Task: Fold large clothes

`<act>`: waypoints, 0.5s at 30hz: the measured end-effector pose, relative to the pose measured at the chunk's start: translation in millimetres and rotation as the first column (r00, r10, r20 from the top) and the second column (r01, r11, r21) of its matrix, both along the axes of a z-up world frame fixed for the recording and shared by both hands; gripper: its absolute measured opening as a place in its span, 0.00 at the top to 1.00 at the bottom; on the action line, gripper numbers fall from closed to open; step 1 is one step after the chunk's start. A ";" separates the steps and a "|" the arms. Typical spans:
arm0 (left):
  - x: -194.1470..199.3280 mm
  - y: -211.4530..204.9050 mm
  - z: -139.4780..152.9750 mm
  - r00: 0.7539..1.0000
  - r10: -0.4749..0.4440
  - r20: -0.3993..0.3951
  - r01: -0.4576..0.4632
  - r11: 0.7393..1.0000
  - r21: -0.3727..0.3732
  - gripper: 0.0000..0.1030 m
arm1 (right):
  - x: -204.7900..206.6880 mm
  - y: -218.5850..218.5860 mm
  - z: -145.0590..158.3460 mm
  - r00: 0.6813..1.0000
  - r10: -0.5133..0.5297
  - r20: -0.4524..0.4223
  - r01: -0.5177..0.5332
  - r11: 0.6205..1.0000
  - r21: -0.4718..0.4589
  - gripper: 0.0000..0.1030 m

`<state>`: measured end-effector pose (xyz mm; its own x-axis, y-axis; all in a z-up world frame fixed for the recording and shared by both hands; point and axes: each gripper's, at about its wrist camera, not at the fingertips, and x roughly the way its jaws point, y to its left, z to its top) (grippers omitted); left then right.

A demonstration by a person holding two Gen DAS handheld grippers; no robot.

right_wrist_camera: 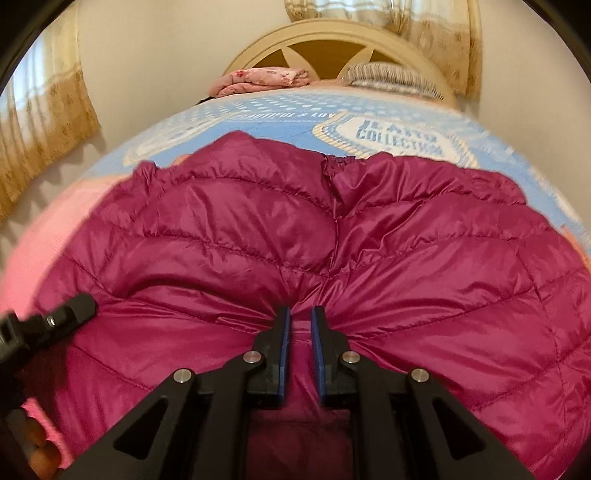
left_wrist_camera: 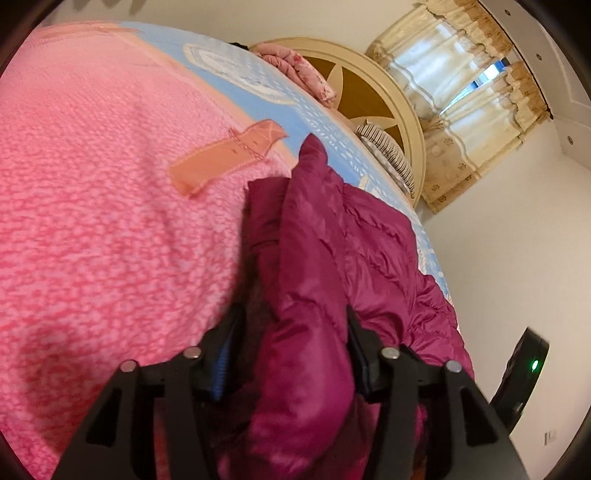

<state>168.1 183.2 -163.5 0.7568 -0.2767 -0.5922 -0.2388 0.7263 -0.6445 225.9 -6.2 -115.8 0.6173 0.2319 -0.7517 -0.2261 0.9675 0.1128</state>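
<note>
A magenta quilted down jacket (right_wrist_camera: 258, 229) lies spread on the bed, partly over a pink fleece blanket (left_wrist_camera: 92, 221). My right gripper (right_wrist_camera: 300, 321) is shut on a pinch of the jacket's near edge, and the fabric puckers toward its blue pads. In the left wrist view a thick fold of the jacket (left_wrist_camera: 306, 295) runs between the fingers of my left gripper (left_wrist_camera: 291, 325). Those jaws stand wide, with a dark gap beside the left pad (left_wrist_camera: 221, 365), so they do not clamp the fold. A black part of the left gripper's frame (right_wrist_camera: 70, 310) shows at the jacket's left edge.
The bed has a blue printed sheet (right_wrist_camera: 369, 122) and a cream round headboard (right_wrist_camera: 332, 33). A folded floral quilt (right_wrist_camera: 258, 79) and a striped pillow (right_wrist_camera: 391, 75) lie at the head. Curtains (left_wrist_camera: 461, 92) hang beyond. A black device with a green light (left_wrist_camera: 528, 363) sits at the right.
</note>
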 end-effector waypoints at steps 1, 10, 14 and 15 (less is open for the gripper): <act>-4.9 1.3 2.1 1.000 -0.001 0.009 0.001 1.000 0.008 0.38 | -0.2 -10.4 5.1 1.000 -0.008 -0.013 0.008 0.998 0.062 0.89; -36.6 8.1 -0.7 0.993 0.079 0.089 -0.074 0.996 -0.056 0.04 | -19.7 -36.2 32.4 0.999 -0.026 0.040 0.019 0.985 0.172 0.89; -24.9 -7.9 -4.9 0.990 0.108 0.088 -0.105 0.994 -0.036 0.00 | -3.0 -32.0 31.9 0.998 -0.041 0.037 0.032 0.974 0.224 0.89; -20.6 -10.8 -2.9 0.991 0.100 0.091 -0.099 0.995 -0.022 0.00 | -1.2 -29.2 30.3 0.998 -0.046 0.033 0.037 0.973 0.230 0.89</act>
<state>147.5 172.5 -166.5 0.8318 -0.2066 -0.5152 -0.2490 0.6906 -0.6790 224.7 -35.4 -85.4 0.6574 0.3683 -0.6574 -0.1944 0.9258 0.3243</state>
